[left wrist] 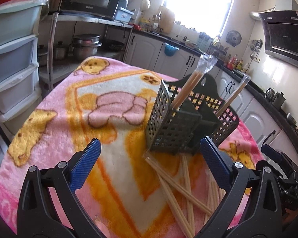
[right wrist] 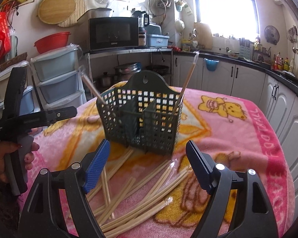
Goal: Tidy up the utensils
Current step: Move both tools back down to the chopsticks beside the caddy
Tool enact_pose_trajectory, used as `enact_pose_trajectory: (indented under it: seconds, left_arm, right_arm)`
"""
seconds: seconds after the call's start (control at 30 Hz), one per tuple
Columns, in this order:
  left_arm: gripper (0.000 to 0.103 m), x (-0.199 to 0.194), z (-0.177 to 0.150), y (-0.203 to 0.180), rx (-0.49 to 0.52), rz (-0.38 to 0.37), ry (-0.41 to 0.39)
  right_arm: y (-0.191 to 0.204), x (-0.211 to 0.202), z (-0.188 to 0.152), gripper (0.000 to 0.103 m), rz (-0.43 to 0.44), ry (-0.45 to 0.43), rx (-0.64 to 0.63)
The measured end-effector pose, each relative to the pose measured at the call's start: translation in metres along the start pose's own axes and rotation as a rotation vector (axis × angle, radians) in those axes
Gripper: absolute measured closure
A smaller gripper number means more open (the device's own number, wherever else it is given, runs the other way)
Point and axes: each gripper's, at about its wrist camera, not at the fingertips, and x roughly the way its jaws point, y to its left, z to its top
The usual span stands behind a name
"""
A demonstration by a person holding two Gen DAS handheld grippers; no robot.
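Both tongs, left (left wrist: 150,158) and right (right wrist: 148,163), gaping wide, gripping nothing. Dark green basket (right wrist: 149,123) upright on the blanket-covered table (right wrist: 238,138), two wrapped chopstick pairs (right wrist: 185,85) standing inside. Loose chopsticks (right wrist: 141,196) scattered before it, beneath the tongs.

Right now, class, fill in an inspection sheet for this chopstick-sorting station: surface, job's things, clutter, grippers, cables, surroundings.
Surface: pink cartoon-bear blanket covers the table.
Job's things: dark green perforated holder stands upright, with dividers; wrapped chopsticks lean in its right side, another pair in its left; loose wrapped chopsticks lie crisscrossed on the blanket in front of it.
Clutter: nothing seen beyond the chopsticks.
Grippers: right gripper open, empty, above the pile; left gripper open, empty, near the holder.
Cables: cords dangle near the microwave.
Surroundings: drawer unit, kitchen counters, bright window.
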Motion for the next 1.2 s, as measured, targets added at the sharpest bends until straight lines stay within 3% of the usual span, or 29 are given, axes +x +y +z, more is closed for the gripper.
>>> enact_pose_trajectory:
  seconds: [0.73,0.97,1.2]
  left_arm:
    - [0.011,0.051,-0.031,0.01,-0.013,-0.024,0.197]
    - [0.034,0.07,-0.032,0.013,-0.051,-0.073,0.243]
    - [0.046,0.085,-0.026,0.016,-0.083,-0.099,0.258]
  right_arm:
    - [0.01,0.033,-0.032,0.027,0.095,0.2,-0.014]
    - [0.01,0.047,-0.038,0.03,0.121,0.251,-0.002]
    - [0.01,0.061,-0.04,0.035,0.142,0.288,0.005]
